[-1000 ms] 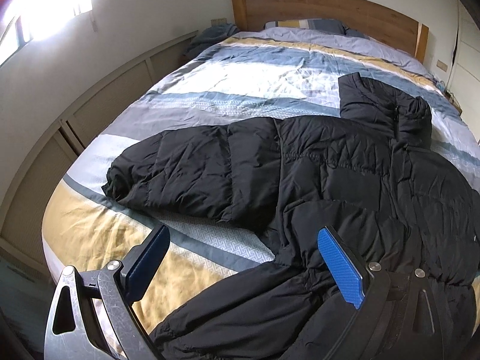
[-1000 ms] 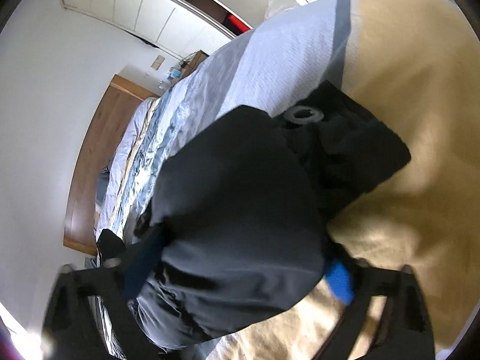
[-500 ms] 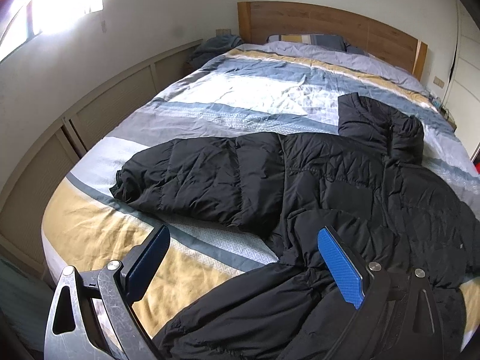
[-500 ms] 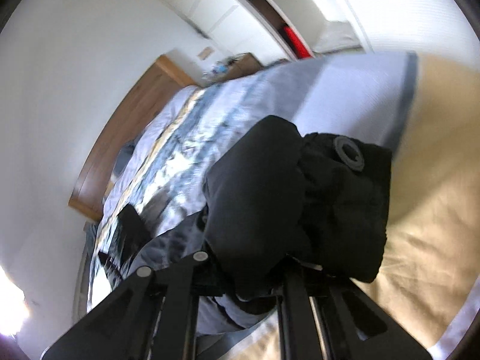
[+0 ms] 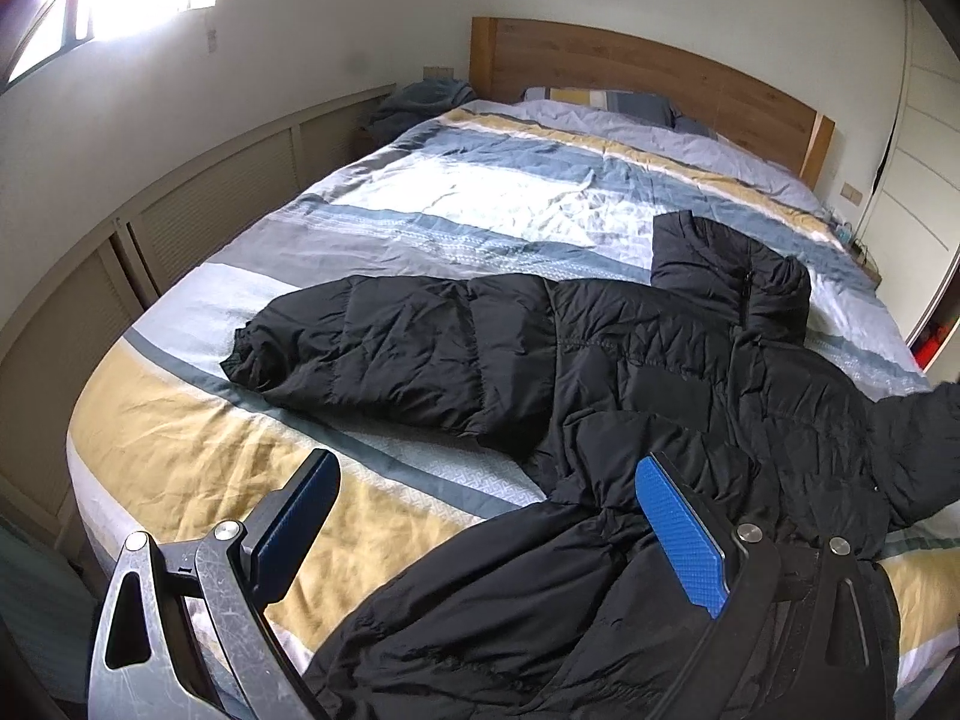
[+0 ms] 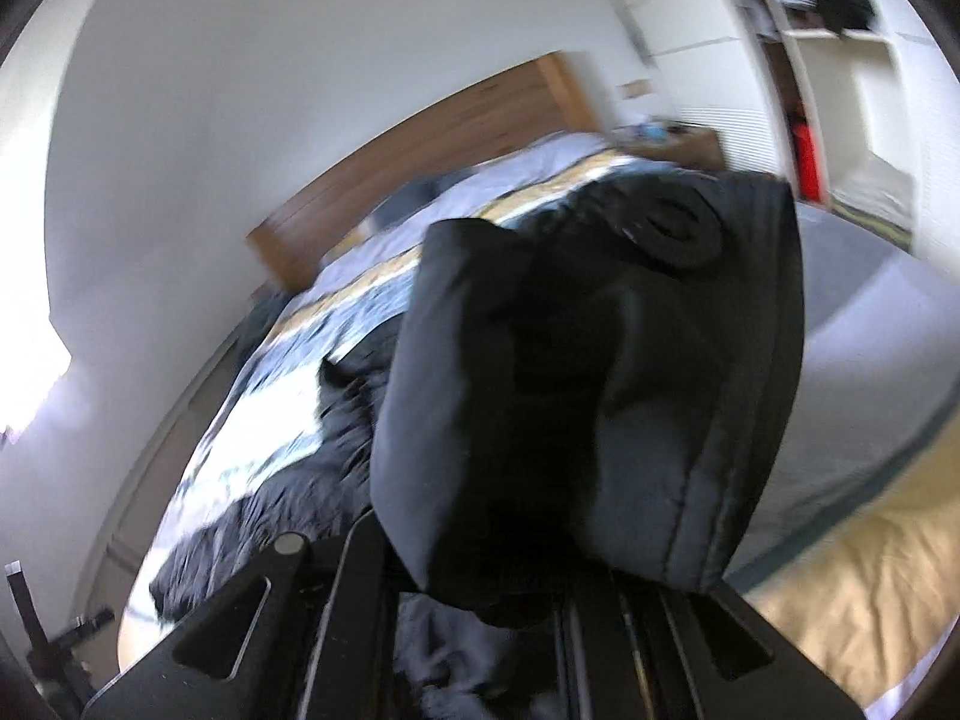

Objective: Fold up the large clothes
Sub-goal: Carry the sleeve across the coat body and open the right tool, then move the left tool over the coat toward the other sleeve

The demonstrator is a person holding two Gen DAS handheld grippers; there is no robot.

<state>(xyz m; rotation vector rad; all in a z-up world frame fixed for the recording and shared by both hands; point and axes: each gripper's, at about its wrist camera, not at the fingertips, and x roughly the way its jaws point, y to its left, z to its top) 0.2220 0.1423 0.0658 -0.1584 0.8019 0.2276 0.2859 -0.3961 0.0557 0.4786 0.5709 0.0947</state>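
Observation:
A black puffer jacket [image 5: 630,372] lies spread on the striped bed [image 5: 480,204], one sleeve [image 5: 384,348] stretched to the left, hood toward the headboard. My left gripper [image 5: 486,516] is open and empty, held above the jacket's lower hem near the bed's foot. My right gripper [image 6: 480,588] is shut on the jacket's other sleeve cuff [image 6: 588,396], lifted off the bed; the cuff fills the view and hides the fingertips. The lifted sleeve shows at the right edge of the left wrist view [image 5: 924,420].
A wooden headboard [image 5: 648,72] and pillow [image 5: 606,102] are at the far end. Low panelled cabinets [image 5: 198,204] run along the left wall. A wardrobe with a red item [image 6: 804,150] stands to the right of the bed.
My right gripper closed on the sleeve cuff and lifted it up off the bed, swinging toward the headboard. The left gripper rose and drew back slightly, still open.

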